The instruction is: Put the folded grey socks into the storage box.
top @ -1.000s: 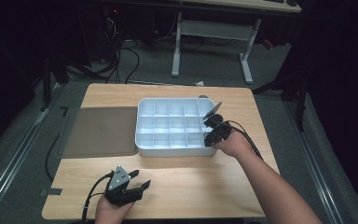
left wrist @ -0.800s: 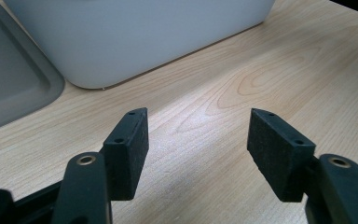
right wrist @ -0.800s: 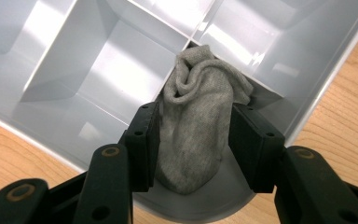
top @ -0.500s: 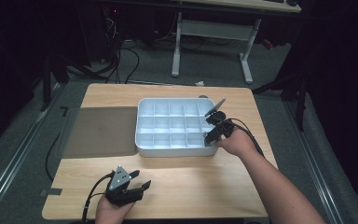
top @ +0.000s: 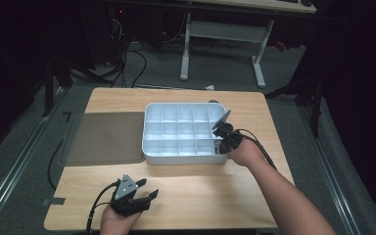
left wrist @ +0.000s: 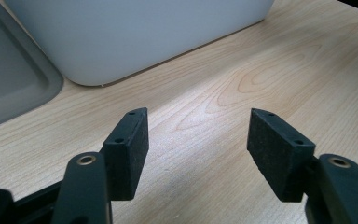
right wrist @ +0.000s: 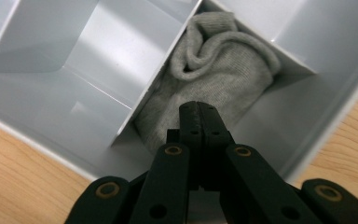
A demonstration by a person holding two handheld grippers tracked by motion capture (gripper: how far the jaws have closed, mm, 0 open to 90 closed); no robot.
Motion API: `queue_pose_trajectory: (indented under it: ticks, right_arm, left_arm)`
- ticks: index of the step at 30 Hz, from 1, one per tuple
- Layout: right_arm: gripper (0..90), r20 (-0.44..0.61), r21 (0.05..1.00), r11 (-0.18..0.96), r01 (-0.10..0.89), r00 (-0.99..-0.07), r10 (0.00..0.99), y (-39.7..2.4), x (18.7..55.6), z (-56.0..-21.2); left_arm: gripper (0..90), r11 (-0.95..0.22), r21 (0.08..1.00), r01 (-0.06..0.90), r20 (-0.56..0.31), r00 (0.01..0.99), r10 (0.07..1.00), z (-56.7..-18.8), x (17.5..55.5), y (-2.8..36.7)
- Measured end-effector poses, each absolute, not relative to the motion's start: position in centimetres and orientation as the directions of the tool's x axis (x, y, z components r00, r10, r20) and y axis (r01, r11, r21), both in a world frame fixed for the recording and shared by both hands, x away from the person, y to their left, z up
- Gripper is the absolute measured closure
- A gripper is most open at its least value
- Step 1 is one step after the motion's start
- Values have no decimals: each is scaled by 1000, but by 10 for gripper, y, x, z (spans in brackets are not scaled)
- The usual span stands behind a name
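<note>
Closing our right gripper until its jaws met, we pinched nothing; the grey sock stayed tucked in the divided tray's near-right corner compartment, apparently placed. Our left gripper sat spread.

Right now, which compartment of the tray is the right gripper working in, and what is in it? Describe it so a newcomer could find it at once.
On the wooden table sits a white divided tray. Go to its corner nearest the person's right hand, where the right gripper points down with fingers together. That corner compartment holds a grey sock bunched up against its walls, while the compartments beside it look bare.
</note>
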State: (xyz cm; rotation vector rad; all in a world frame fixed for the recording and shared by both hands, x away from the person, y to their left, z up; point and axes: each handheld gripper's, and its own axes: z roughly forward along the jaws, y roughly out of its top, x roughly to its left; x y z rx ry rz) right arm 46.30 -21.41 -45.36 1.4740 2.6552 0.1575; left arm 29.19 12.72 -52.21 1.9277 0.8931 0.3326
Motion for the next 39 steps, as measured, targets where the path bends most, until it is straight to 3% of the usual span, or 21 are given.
queue_pose_trajectory:
  ticks: [8,11,17,22,39]
  right_arm:
    - [900,-27,120,515,849,-515,857,-214,465,-463]
    - [846,-16,114,507,854,-509,861,-213,464,-457]
    - [854,-18,190,479,857,-485,874,-217,471,-432]
    - [879,-39,209,475,855,-478,877,-217,480,-435]
    - [900,-60,120,485,866,-481,874,-205,495,-468]
  left_arm:
    - [391,-279,850,446,-133,696,705,-522,292,127]
    - [390,-279,850,447,-134,696,705,-522,292,127]
    - [390,-285,849,445,-130,699,703,-522,292,126]
    - [390,-281,849,448,-133,695,706,-522,293,128]
    - [391,-278,849,450,-137,695,706,-523,292,129]
